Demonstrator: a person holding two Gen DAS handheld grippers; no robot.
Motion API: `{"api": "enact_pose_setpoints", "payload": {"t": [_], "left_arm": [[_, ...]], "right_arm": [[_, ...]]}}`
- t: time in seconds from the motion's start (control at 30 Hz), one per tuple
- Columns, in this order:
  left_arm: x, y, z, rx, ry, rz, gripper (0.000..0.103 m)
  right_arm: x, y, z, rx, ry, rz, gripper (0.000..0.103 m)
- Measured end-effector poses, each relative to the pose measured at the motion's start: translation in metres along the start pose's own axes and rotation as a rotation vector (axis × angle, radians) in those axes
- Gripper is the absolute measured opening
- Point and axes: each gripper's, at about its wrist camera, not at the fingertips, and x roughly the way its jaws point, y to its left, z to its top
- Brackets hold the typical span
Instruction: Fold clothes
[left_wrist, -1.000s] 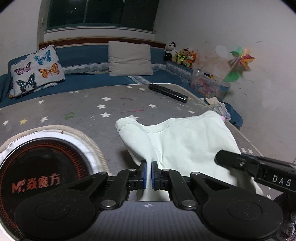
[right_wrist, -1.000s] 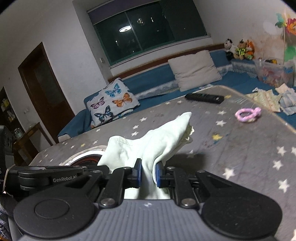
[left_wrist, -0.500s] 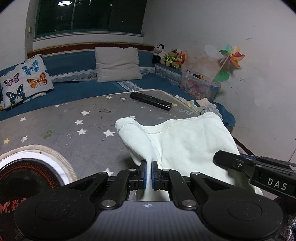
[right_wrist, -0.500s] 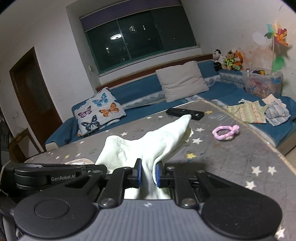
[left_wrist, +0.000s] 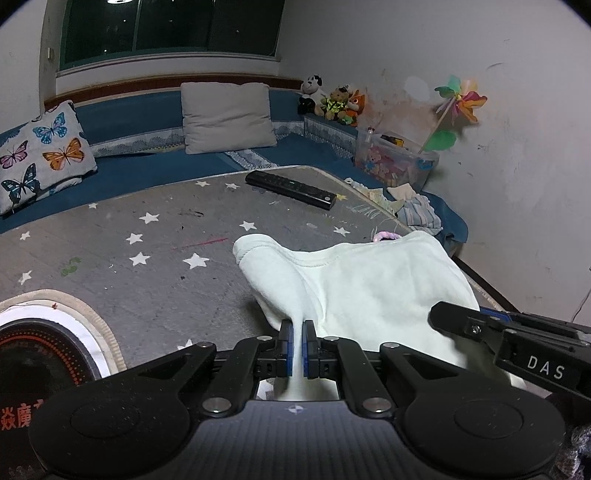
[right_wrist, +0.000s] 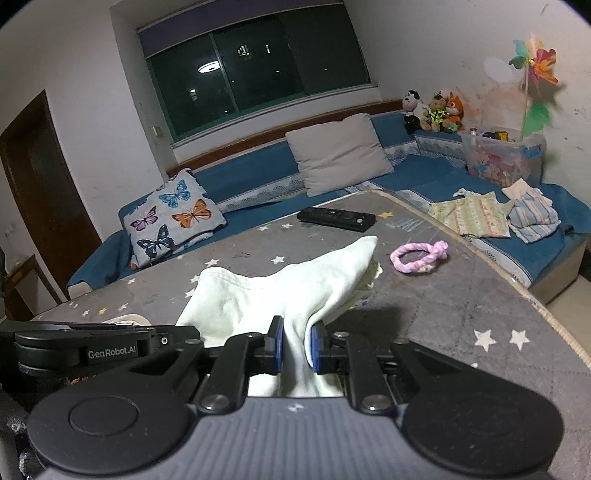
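A pale mint-green cotton garment is held up over a grey star-patterned table mat by two black handheld grippers. In the left wrist view, the left gripper is seen with its blue-padded jaws nearly together, pinched on a thin fold of the cloth, which rises from the pads and spreads away to the right. The black body of the right gripper is glimpsed at the right edge of that view, partly covered by the fabric.

In the right wrist view, the right gripper is shown clamped on a thicker bunch of the same garment, its jaws kept slightly apart by the gathered cloth. The fabric is stretched between the two tools, with one pointed corner reaching toward a pink twisted fabric ring lying on the mat. The left gripper's side is visible at the left edge.

Farther back on the mat a long black remote control is laid flat. Behind the table a blue cushioned bench is lined with a butterfly-print pillow and a plain grey pillow. Small folded clothes are spread on the bench at right, near a clear plastic toy box.
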Motion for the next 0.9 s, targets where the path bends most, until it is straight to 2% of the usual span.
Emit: {"api": "enact_pose_setpoints", "payload": {"t": [0.47,0.6,0.77,0.8,0.87,0.9], "left_arm": [[0.018,0.006,-0.009,0.005,0.044,0.003,0.005],[0.016,0.007,-0.011,0.006,0.052,0.002,0.006],[0.012,0.008,-0.016,0.012,0.061,0.015,0.008],[0.01,0.008,-0.017,0.016,0.06,0.014,0.01],[0.007,0.007,-0.019,0.021,0.063,0.021,0.023],[0.005,0.007,-0.021,0.027,0.061,0.025,0.034]], "right_arm": [[0.022,-0.012,-0.014,0.005,0.072,-0.067,0.014],[0.023,-0.018,-0.015,0.011,0.082,-0.086,0.021],[0.018,-0.019,-0.017,0.008,0.064,-0.116,0.022],[0.016,-0.02,-0.018,0.011,0.062,-0.119,0.024],[0.012,-0.02,-0.019,0.01,0.056,-0.125,0.028],[0.01,-0.019,-0.019,0.007,0.053,-0.129,0.028]]}}
